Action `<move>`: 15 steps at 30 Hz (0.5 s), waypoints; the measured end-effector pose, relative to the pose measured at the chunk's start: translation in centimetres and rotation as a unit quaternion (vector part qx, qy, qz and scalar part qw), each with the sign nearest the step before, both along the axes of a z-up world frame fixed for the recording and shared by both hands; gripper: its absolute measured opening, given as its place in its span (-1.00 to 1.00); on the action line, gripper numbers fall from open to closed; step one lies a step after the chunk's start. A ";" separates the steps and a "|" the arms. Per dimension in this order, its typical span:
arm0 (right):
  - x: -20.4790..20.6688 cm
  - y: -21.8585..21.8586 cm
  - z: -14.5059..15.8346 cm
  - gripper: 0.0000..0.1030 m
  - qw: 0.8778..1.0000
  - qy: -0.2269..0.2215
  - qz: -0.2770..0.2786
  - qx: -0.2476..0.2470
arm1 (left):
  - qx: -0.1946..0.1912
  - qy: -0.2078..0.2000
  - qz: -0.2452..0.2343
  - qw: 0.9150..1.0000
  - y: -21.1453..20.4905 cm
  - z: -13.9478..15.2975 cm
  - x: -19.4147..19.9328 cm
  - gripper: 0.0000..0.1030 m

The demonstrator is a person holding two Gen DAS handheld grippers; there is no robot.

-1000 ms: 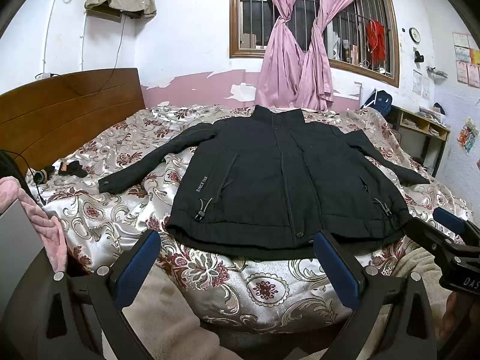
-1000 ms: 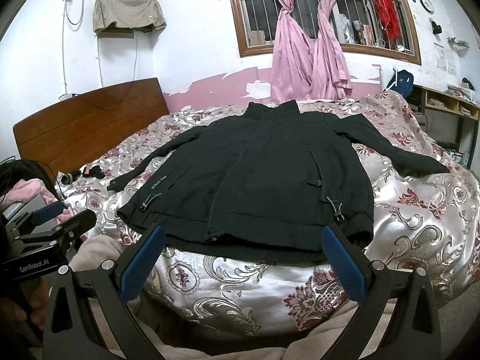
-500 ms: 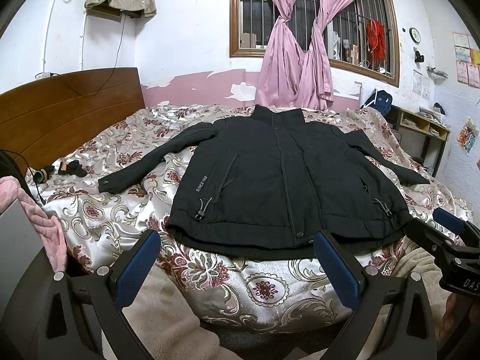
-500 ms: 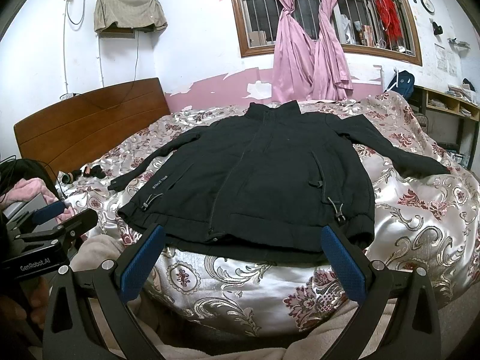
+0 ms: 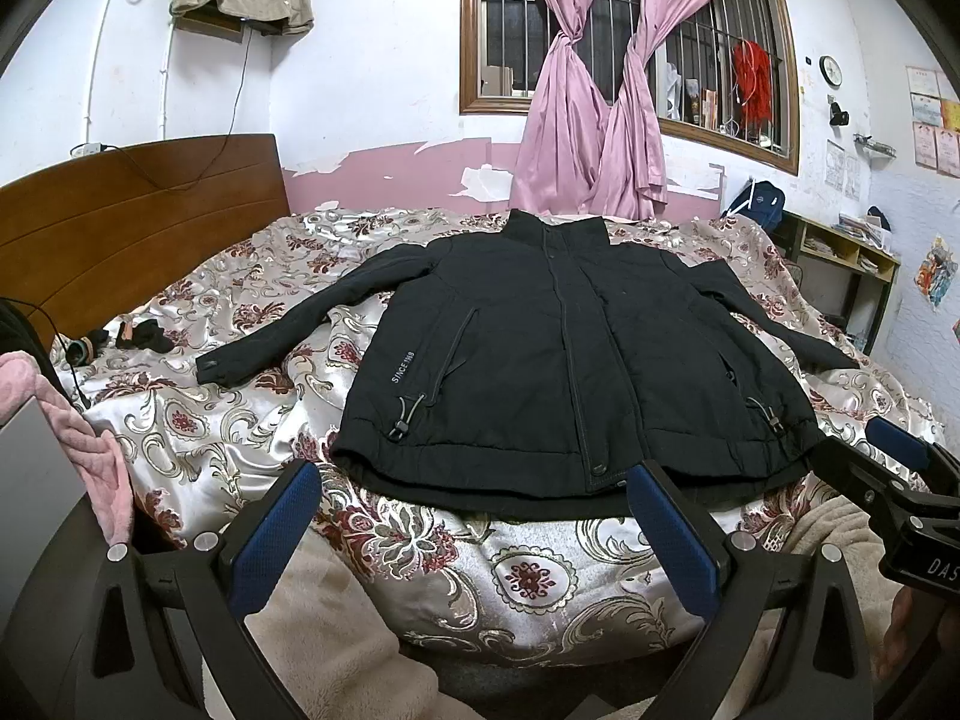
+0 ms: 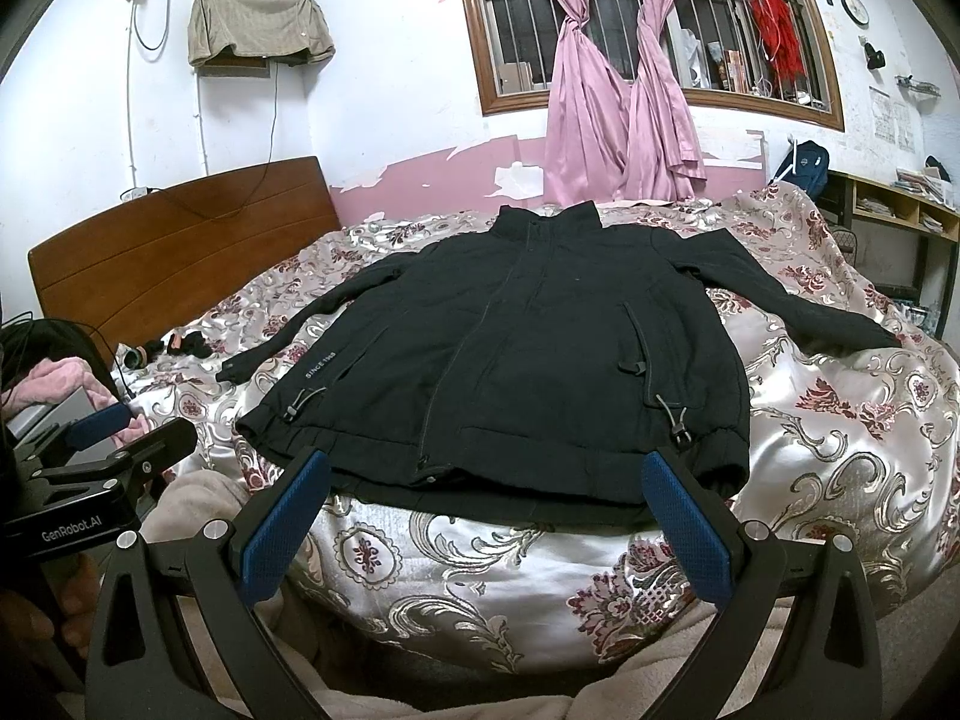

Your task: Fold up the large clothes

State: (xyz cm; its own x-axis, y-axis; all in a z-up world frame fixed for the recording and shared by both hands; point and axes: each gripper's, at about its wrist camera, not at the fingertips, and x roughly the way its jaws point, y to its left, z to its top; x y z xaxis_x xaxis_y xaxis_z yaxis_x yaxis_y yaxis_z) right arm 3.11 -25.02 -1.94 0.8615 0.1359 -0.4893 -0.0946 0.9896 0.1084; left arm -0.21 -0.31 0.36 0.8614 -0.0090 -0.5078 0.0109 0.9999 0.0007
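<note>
A black zip jacket (image 5: pixel 564 360) lies flat and face up on the bed, collar toward the window, both sleeves spread out to the sides. It also shows in the right wrist view (image 6: pixel 510 360). My left gripper (image 5: pixel 474 516) is open and empty, held just short of the jacket's hem near the bed's front edge. My right gripper (image 6: pixel 486 510) is open and empty at the same hem, further right. Each gripper shows at the edge of the other's view.
The bed has a floral satin cover (image 5: pixel 240 432) and a wooden headboard (image 5: pixel 132 228) on the left. Small dark items (image 5: pixel 138 336) lie near the headboard. A pink cloth (image 5: pixel 78 432) hangs at the left. A beige blanket (image 5: pixel 336 630) lies below the grippers. Shelves (image 5: pixel 840 252) stand at right.
</note>
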 end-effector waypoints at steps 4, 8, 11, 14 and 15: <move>0.0 0.1 0.0 0.98 1.000 0.000 0.000 0.000 | 0.000 0.000 0.000 1.000 0.0 0.0 0.0 0.99; 0.0 0.2 0.1 0.98 1.000 0.000 0.000 0.000 | 0.000 0.000 0.000 1.000 0.0 0.0 0.0 0.99; 0.0 0.1 0.1 0.98 1.000 0.000 0.000 0.001 | 0.000 0.001 0.001 1.000 0.0 -0.1 0.0 0.99; 0.0 0.2 0.1 0.98 1.000 0.001 -0.001 0.001 | 0.005 0.011 0.010 1.000 -0.1 0.1 0.4 0.99; -0.2 0.4 0.0 0.98 1.000 0.003 -0.002 0.001 | 0.006 0.019 0.014 1.000 0.0 0.1 0.7 0.99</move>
